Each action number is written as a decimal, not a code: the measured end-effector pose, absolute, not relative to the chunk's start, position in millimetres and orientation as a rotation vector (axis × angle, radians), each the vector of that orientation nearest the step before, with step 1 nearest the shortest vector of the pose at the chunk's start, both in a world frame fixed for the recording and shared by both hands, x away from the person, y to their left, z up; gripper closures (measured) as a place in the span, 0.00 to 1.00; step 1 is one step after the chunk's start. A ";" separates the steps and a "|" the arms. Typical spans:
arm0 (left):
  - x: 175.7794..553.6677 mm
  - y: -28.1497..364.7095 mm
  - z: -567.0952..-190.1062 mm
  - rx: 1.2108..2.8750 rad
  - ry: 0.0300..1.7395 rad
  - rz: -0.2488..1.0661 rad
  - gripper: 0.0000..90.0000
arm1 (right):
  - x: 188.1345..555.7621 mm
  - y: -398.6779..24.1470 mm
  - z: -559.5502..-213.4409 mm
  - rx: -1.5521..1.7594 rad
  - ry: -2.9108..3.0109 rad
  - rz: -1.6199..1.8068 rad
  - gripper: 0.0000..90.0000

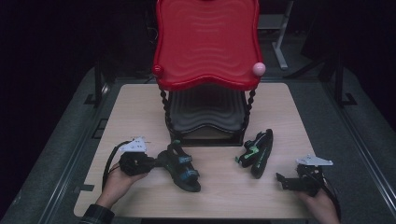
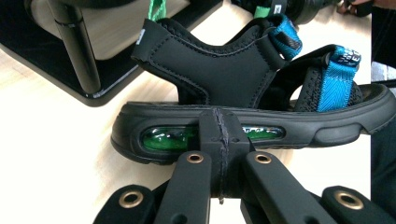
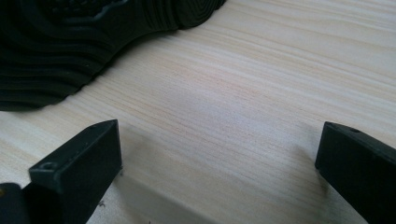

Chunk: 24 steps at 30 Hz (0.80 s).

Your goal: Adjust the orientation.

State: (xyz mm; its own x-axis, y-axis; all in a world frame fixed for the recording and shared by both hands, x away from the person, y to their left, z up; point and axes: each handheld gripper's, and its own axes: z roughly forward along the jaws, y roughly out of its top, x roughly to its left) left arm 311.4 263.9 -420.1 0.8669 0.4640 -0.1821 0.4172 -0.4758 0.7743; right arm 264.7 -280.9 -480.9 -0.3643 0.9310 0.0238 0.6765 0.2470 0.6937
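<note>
Two black sandals lie on the pale wooden table (image 1: 140, 107), one to each side of the near middle; the left sandal (image 1: 182, 169) stands upright on its sole, with blue straps and a green window in the heel of the sole; the right sandal (image 1: 258, 151) lies on its side, just near and right of the rack, showing green trim. Writing: a blue strap of the left sandal bears white letters, too small and too cropped to read in the left gripper view; a small pale tab on its heel cuff is likewise unreadable. One two-tier rack (image 1: 208, 79) stands at the far middle of the table, its red wavy top tray above a dark lower tray, with one red knob and one pink knob at the near corners. Two grippers, one in each hand: the left gripper (image 2: 219, 140) has its jaws pressed together, their tips against the side of the left sandal's sole at the green window; the right gripper (image 1: 286, 181) rests at the near right, jaws spread wide over bare wood, holding nothing, well apart from the right sandal.
</note>
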 end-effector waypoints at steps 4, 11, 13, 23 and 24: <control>308.1 263.9 -423.3 2.133 0.636 0.041 1.00 | 264.7 -280.9 -480.8 1.470 2.132 0.880 0.00; 305.3 270.2 -429.3 2.164 0.642 0.013 1.00 | 264.7 -280.9 -480.9 1.470 2.132 0.880 0.00; 304.2 271.1 -430.8 2.177 0.644 0.014 1.00 | 264.7 -280.9 -480.9 1.470 2.132 0.881 0.00; 303.2 265.7 -445.4 2.285 0.647 -0.025 1.00 | 264.6 -280.9 -480.9 1.470 2.131 0.881 0.00; 302.7 266.0 -444.7 2.291 0.647 -0.021 1.00 | 264.5 -280.8 -480.8 1.472 2.131 0.881 0.00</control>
